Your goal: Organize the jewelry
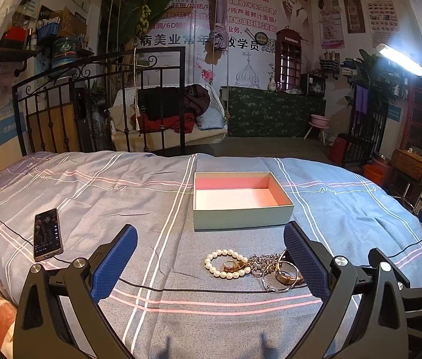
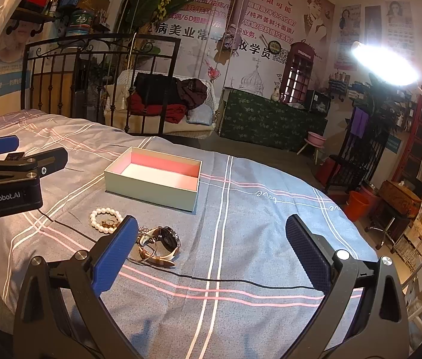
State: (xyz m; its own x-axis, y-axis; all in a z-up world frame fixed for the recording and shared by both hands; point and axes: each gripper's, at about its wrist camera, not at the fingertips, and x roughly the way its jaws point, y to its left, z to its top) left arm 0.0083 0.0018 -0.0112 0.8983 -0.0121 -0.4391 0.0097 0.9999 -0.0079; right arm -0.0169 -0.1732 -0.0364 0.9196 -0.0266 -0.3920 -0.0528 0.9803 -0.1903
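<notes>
Nearest, the left gripper (image 1: 209, 264) hangs low over the bedspread (image 1: 151, 209), fingers spread wide and holding nothing — the jewelry pile (image 1: 255, 266) lies just ahead, right of centre, close to its right finger. The right gripper (image 2: 211, 257) is likewise released and empty; the pile sits beside its left finger, the watch (image 2: 164, 239) nearest. Beyond the pile waits the open box (image 1: 240, 200), long side across. Either could reach; the left looks better centred.

Jewelry heap (image 1: 255, 266) before empty box (image 1: 240, 200)
</notes>
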